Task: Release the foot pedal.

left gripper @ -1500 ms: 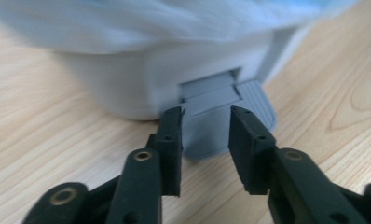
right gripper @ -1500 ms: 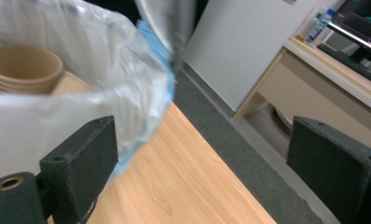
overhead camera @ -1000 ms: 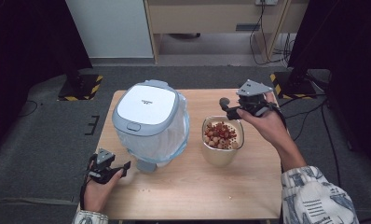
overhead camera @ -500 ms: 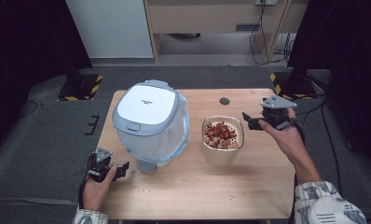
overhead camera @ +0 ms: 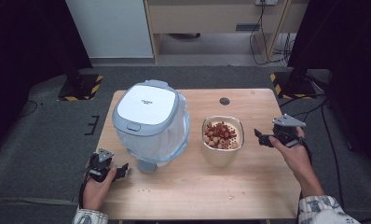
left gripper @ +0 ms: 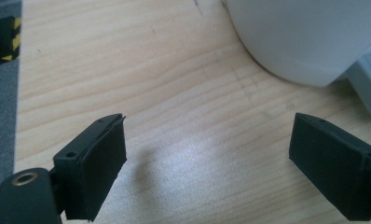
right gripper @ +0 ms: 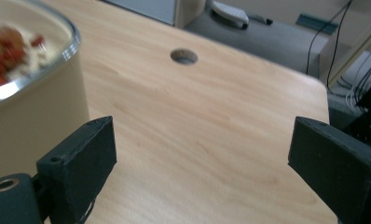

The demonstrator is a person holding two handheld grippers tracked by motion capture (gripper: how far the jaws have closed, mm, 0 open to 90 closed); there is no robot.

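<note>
Fingers spread, empty: left gripper (overhead camera: 120, 169) near rice cooker (overhead camera: 150, 122), lid lettering unreadable; right gripper (overhead camera: 261, 136) beside bowl (overhead camera: 222, 147).

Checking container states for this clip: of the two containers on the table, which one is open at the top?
The beige pot right of centre: it has no lid, so the red and pale pieces inside show. The larger white-and-blue cooker beside it has its lid shut.

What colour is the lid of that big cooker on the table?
The cooker lid is white, framed by a pale blue-grey rim; the high view shows it best.
</note>
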